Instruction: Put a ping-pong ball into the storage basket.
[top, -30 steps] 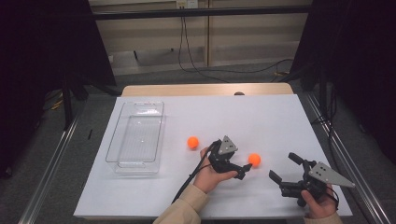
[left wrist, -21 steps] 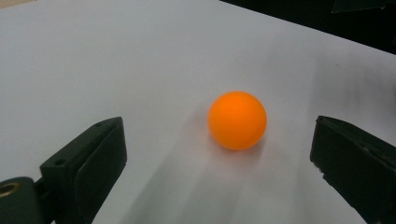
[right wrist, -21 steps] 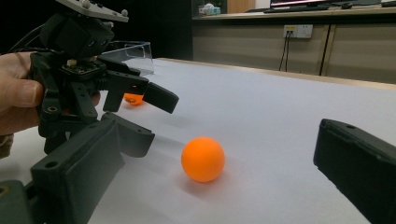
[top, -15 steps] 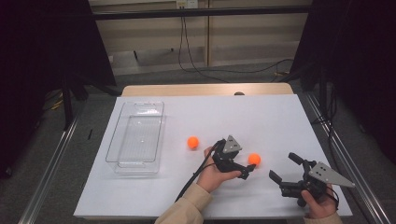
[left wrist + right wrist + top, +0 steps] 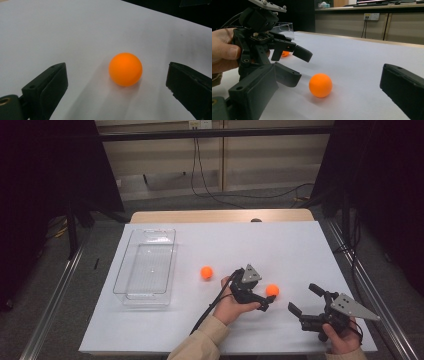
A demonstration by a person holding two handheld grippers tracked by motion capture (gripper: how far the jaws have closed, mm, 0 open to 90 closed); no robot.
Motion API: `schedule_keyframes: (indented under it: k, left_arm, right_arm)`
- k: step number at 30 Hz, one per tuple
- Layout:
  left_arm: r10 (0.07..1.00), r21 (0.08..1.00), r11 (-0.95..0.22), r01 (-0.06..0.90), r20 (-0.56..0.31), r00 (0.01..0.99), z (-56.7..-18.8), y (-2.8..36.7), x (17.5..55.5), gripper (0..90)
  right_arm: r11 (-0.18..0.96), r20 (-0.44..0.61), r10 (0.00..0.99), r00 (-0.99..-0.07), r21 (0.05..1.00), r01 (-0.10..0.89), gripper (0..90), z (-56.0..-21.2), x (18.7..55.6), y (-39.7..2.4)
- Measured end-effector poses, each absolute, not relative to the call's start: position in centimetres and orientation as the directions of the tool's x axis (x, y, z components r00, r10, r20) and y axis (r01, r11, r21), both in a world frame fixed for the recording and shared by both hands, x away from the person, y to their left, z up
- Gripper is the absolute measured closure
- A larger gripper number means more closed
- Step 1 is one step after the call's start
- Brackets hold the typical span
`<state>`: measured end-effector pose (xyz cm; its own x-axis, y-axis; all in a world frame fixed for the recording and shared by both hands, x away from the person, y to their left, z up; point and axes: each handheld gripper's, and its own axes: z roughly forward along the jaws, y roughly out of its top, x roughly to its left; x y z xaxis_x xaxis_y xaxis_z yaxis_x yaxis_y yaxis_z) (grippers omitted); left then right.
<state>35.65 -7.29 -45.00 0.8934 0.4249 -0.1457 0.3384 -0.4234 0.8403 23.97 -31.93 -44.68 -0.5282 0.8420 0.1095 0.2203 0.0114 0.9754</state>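
Two orange balls sit on the white worktop, and the left gripper (image 5: 265, 301) has come in low on the right-hand ball (image 5: 272, 290), its fingers (image 5: 50, 82) spread wide either side without touching — set, I'd judge, to close on it. The other ball (image 5: 206, 272) lies further left, near the clear plastic tray (image 5: 131, 292), probably where both are bound. Off to the right, the right gripper (image 5: 306, 301) waits, fingers wide and holding nothing. Its own view shows the ball (image 5: 320, 85) resting on the worktop — something the high view can't settle.
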Motion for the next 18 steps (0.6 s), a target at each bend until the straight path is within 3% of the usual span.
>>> schedule_keyframes:
  k: [18]
  left_arm:
    - [0.425,0.834,-0.429,0.347,-0.152,0.892,-45.24,-7.62,35.96,6.3]
  right_arm:
    - [0.011,0.11,0.842,-0.528,0.975,0.221,0.5,-44.68,23.96,-31.94]
